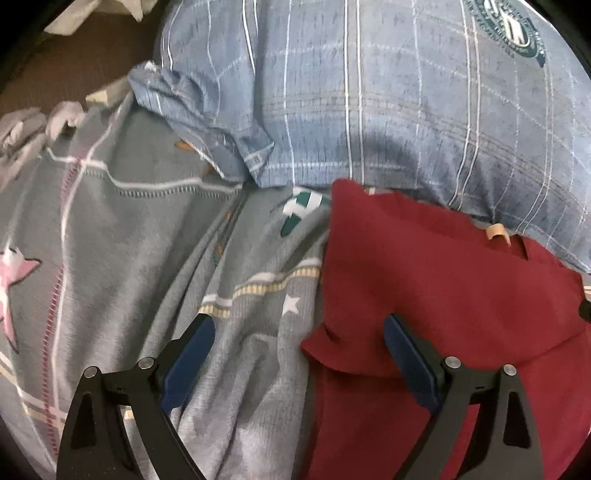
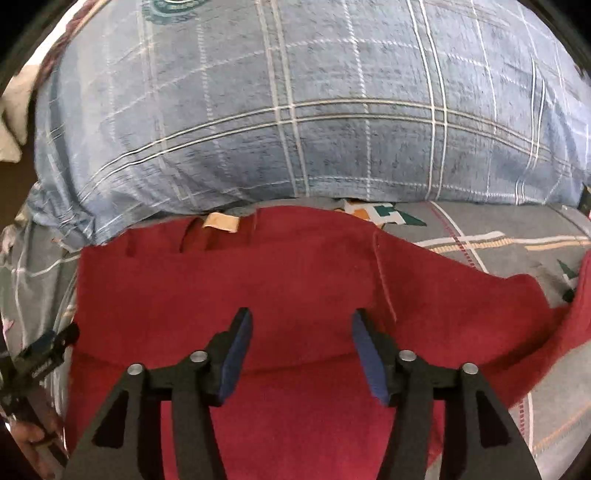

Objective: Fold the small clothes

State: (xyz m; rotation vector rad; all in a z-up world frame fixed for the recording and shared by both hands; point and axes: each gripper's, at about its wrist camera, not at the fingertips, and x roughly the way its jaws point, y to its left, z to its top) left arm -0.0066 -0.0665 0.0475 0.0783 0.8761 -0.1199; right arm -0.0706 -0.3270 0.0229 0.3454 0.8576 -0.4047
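Note:
A dark red garment (image 2: 258,288) lies spread on a grey patterned bedsheet (image 2: 517,236), its tan neck label (image 2: 221,223) at the far edge by the pillow. In the left wrist view the red garment (image 1: 443,280) fills the right side. My left gripper (image 1: 299,328) is open above the garment's left edge, one finger over the sheet (image 1: 147,240), the other over the red cloth. My right gripper (image 2: 301,325) is open and empty just above the middle of the garment. The left gripper (image 2: 40,354) shows at the left edge of the right wrist view.
A blue plaid pillow (image 2: 295,110) lies across the far side, right behind the garment; it also shows in the left wrist view (image 1: 369,92). A dark brown surface (image 1: 74,66) with pale cloth (image 1: 99,14) lies beyond the bed at far left.

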